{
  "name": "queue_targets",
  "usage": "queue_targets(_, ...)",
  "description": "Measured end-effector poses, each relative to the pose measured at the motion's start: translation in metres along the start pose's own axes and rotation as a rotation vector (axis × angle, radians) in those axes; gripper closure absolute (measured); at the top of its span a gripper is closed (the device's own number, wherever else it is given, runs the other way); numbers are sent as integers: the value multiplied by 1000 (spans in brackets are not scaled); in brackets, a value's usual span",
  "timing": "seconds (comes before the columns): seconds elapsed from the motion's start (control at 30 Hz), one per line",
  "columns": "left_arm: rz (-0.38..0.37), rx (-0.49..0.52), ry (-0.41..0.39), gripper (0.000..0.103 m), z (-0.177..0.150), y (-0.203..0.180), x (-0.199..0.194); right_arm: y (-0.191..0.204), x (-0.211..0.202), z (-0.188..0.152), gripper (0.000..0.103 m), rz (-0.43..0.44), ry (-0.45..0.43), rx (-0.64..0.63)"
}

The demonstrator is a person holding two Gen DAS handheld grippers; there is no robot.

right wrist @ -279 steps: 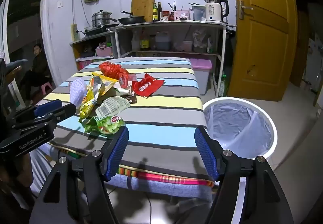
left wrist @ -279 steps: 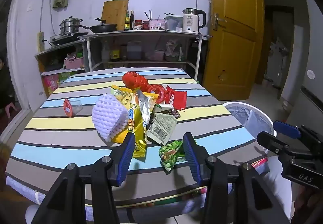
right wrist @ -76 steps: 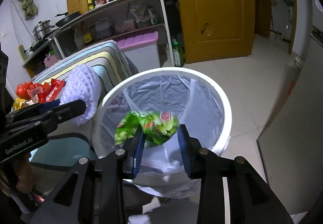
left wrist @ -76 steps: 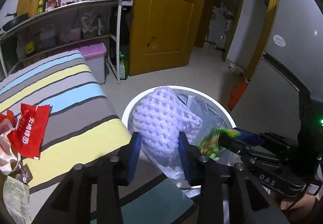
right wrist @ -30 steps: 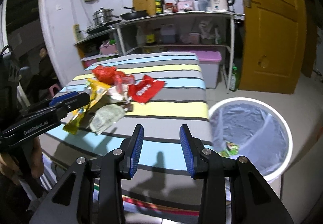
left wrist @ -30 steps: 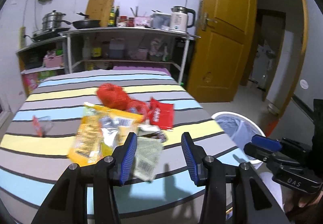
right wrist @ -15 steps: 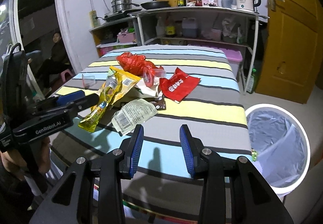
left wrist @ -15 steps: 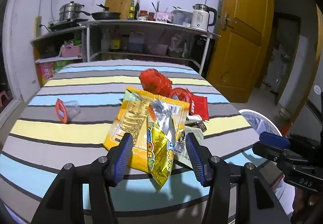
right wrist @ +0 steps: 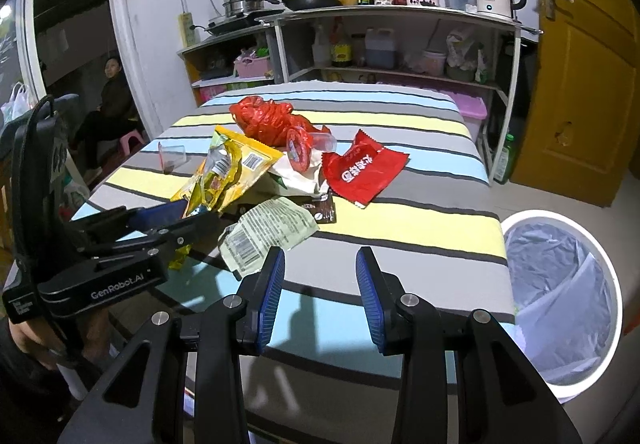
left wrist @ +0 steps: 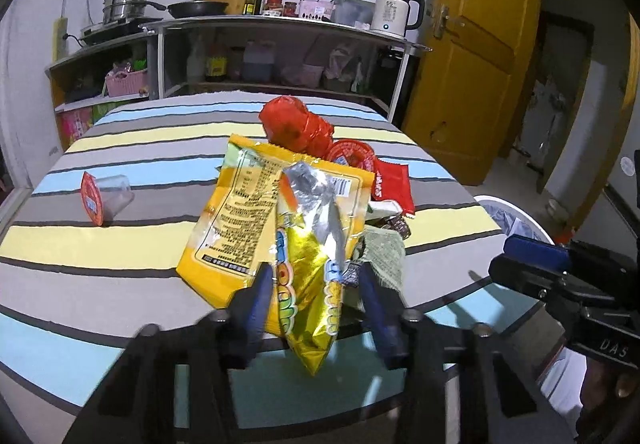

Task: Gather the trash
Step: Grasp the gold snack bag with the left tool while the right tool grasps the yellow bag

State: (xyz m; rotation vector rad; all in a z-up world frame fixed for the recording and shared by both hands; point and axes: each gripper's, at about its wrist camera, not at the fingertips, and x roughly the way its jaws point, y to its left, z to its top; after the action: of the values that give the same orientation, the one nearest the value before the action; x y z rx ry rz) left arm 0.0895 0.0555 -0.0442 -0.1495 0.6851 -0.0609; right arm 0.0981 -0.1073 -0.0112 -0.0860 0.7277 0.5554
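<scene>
The striped tabletop (right wrist: 420, 220) filled most of the room in front of me, with the litter heaped near its middle. Off its edge, at about three o'clock from the heap, stood the white trash bin (right wrist: 560, 284) with its pale liner, on the floor beside the yellow door (right wrist: 584, 76).

In the heap, the big yellow snack bag (left wrist: 240, 220) lay flat, and at twelve o'clock from it sat the crumpled red plastic bag (left wrist: 294, 124). A red sachet (right wrist: 360, 170) lay at about three o'clock from the heap, with a pale printed wrapper (right wrist: 268, 232) nearer the tabletop's front edge. A clear cup with a red lid (left wrist: 104, 196) lay on its side, well apart at nine o'clock.

The left tool (left wrist: 316, 284) was down at the heap's near side, its jaws closing around a gold foil wrapper (left wrist: 312, 276) that stood crumpled between the blue pads; I could not tell whether both pads were pressing on it yet.

The right tool (right wrist: 320, 292) hung above the tabletop's front edge at about six o'clock from the heap, its jaws parted with nothing between them.
</scene>
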Motion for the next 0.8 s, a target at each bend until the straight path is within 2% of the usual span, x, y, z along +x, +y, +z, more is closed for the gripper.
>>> queue_targets(0.3, -7, -14, -22, 92, 0, 8, -9, 11, 12, 11, 65, 38, 8, -15)
queue_targets(0.53, 21, -39, -75, 92, 4, 24, -29, 28, 29, 23, 65, 85, 14, -43)
queue_targets(0.8, 52, -64, -92, 92, 4, 42, -36, 46, 58, 32, 65, 123, 51, -62)
